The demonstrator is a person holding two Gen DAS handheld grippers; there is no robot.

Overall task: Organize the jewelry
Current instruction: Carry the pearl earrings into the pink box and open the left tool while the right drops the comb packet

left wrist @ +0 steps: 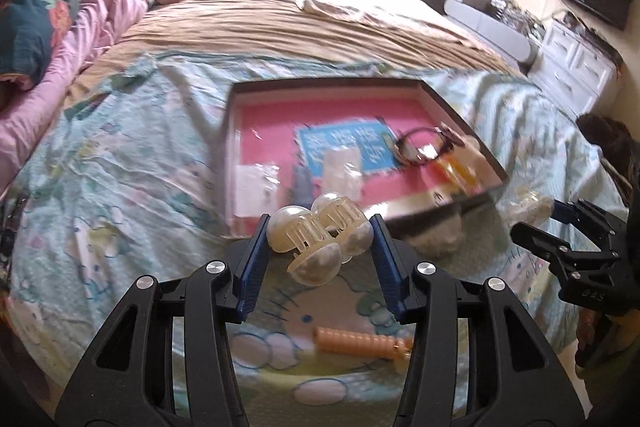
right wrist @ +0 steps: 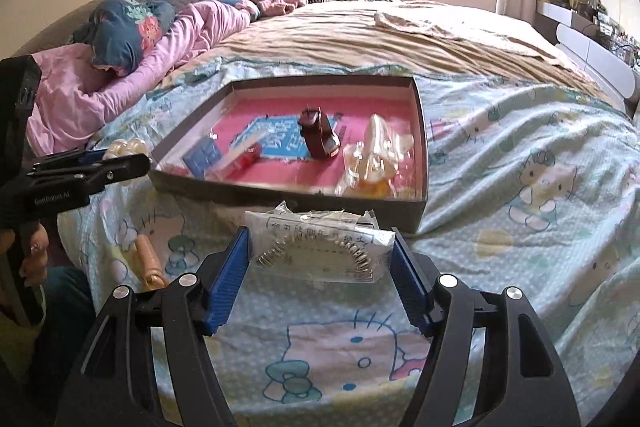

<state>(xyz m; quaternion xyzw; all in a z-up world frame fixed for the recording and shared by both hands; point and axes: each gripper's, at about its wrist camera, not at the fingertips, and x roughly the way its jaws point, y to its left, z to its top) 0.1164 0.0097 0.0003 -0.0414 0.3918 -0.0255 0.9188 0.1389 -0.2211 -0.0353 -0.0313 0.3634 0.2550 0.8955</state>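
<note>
While the left tool [left wrist: 318,241] pinches a pearl hair claw [left wrist: 320,237] just short of the tray's near rim, the right tool [right wrist: 320,259] clamps a clear packet of clips [right wrist: 320,247] before the same edge. At twelve o'clock sits the pink-lined tray [right wrist: 420,131]; its middle floor shows bare. At seven o'clock from the right tool, a peach beaded bracelet [right wrist: 150,263] lies on the bed [right wrist: 520,147].

Both wrist views look low and close across the bed [left wrist: 120,163], sharing the tray [left wrist: 472,115] ahead
</note>
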